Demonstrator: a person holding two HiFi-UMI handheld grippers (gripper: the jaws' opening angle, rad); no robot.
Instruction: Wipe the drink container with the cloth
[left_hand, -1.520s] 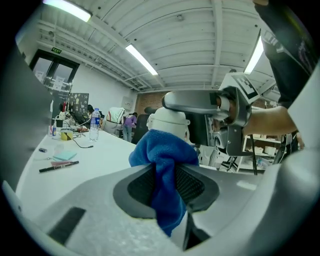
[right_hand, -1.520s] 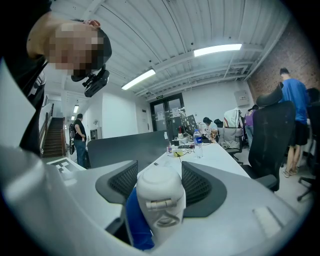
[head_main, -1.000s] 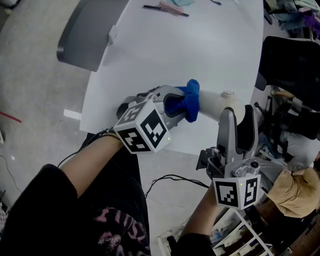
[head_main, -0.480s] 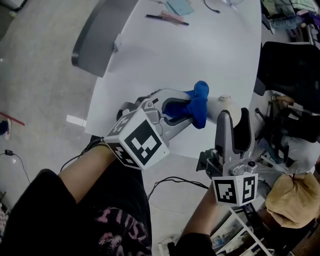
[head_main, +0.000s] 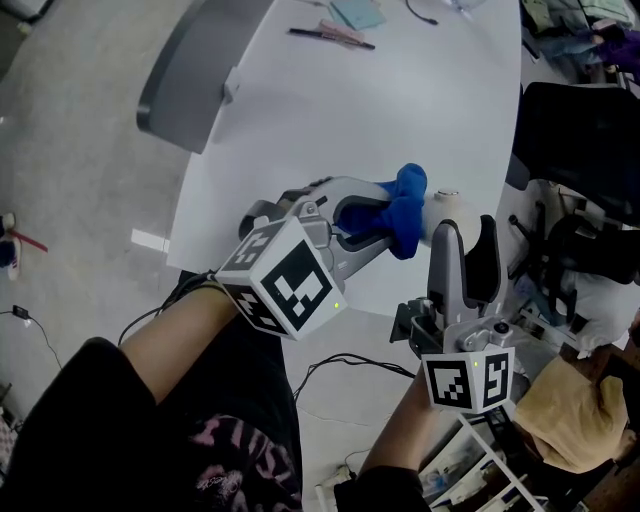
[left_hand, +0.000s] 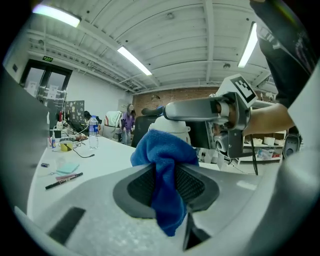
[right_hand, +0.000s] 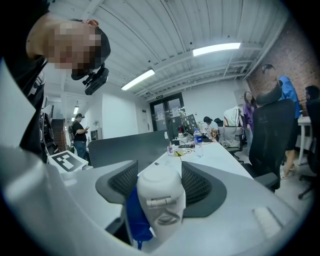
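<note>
Your cloth (head_main: 405, 208) reads vivid blue, the one strong colour here. The drink container (head_main: 446, 207) is plain white. Your left gripper (head_main: 378, 214) shows a pale grey shell, and its pads (left_hand: 141, 186) are dark grey with a fine mesh pattern; its cube carries black-and-white square markers. Your right gripper (head_main: 468, 228) has the same pale grey, dark inside the jaws, same black-and-white markers. The table (head_main: 330, 110) is white, the floor (head_main: 70, 150) mottled grey, your sleeve (head_main: 80, 430) black.
</note>
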